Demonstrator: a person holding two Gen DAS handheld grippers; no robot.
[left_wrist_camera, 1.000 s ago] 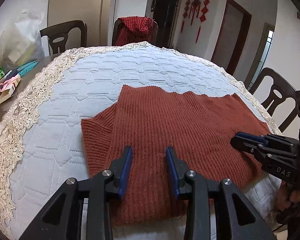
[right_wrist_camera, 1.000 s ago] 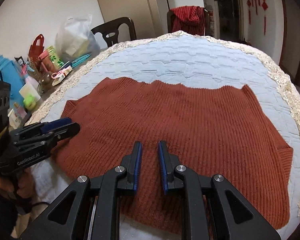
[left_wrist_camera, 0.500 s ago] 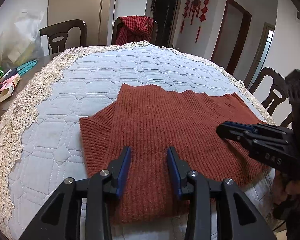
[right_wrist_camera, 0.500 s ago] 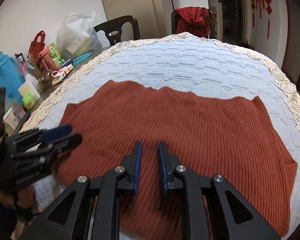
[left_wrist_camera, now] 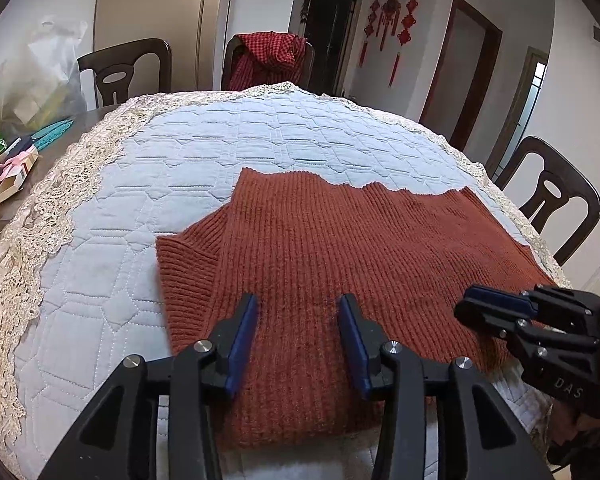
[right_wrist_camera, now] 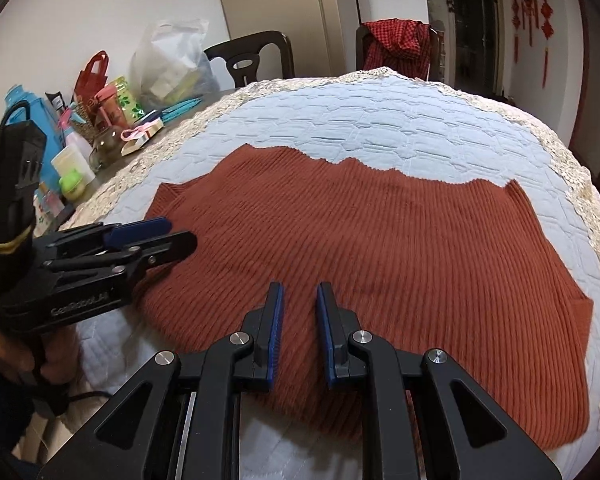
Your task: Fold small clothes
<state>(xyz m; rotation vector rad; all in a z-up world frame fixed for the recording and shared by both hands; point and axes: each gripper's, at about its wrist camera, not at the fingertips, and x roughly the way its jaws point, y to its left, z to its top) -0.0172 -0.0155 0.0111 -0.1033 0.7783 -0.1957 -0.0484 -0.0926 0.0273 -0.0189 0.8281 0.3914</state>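
A rust-red ribbed sweater (left_wrist_camera: 340, 248) (right_wrist_camera: 380, 240) lies spread flat on the light-blue quilted table cover (left_wrist_camera: 148, 280). One short sleeve sticks out at its left side and one at its right. My left gripper (left_wrist_camera: 300, 300) hovers over the sweater's near-left part. Its jaws are opening, with only the flat knit below them and nothing pinched. My right gripper (right_wrist_camera: 300, 286) hangs over the near middle of the sweater with a narrow empty gap between its blue pads. Each view shows the other gripper from the side: the right gripper (left_wrist_camera: 466, 306) and the left gripper (right_wrist_camera: 180, 236).
A lace border (left_wrist_camera: 40, 232) rims the round table. Bottles, bags and small boxes (right_wrist_camera: 80, 128) crowd the table's far left. Dark chairs (left_wrist_camera: 556, 200) stand around it, one draped with a red checked garment (left_wrist_camera: 272, 56). A hand (right_wrist_camera: 56, 356) grips the left tool.
The left jaws have spread wider. In the left wrist view the right gripper reached in over the sweater, then drew back toward the near edge. The sweater has not moved.
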